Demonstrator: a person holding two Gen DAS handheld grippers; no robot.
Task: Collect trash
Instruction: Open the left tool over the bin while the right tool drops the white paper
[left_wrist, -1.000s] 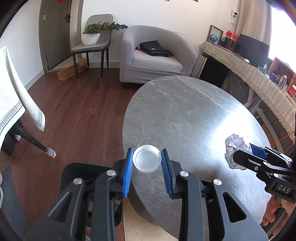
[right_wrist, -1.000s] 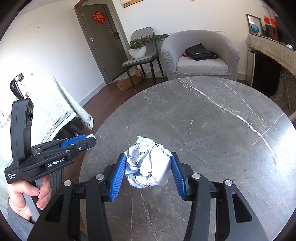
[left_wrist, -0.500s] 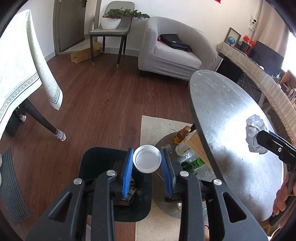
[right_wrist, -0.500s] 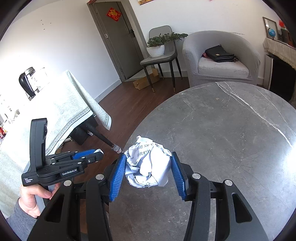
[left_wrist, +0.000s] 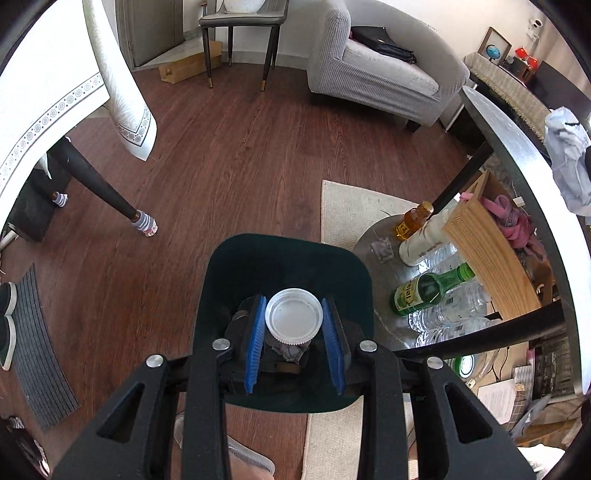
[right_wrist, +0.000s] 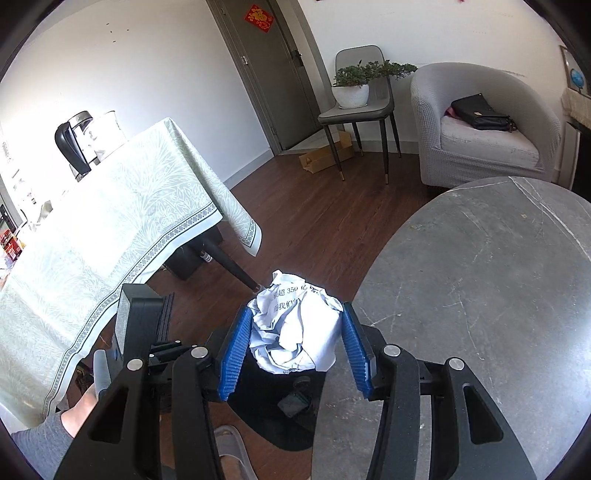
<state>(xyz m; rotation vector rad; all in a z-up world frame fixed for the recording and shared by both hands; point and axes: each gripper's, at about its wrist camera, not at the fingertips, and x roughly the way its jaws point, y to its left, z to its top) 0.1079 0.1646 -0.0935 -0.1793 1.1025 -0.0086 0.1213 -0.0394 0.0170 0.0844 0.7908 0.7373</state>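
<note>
While both hands swing off the marble table (right_wrist: 480, 280), the picture changes fast: a second ago the left gripper (left_wrist: 294, 325) had its white plastic lid (left_wrist: 294, 316) over the tabletop, and now it hangs right above the dark green bin (left_wrist: 354, 280) on the floor, tipped down toward the opening. Its blue pads are still clamped on the lid's 2 sides, so nothing has dropped yet. Over on the other side, the right gripper (right_wrist: 295, 339) has slid from mid-table to the table's edge, and the bin's dark mouth now shows just below its load. Its jaws stay pressed on the crumpled paper ball (right_wrist: 295, 328), printed text facing up.

My read: the lid is lined up for release first, and the paper follows once it clears the rim.

Count check: 2 grippers, 2 pieces of trash in hand, 1 lid and 1 paper ball, and 1 bin with some scraps already at the bottom. Under the table sit 1 amber bottle (left_wrist: 412, 221), 1 white bottle (left_wrist: 424, 240), 1 green glass bottle (left_wrist: 430, 293) and clear water bottles I cannot count cleanly.
</note>
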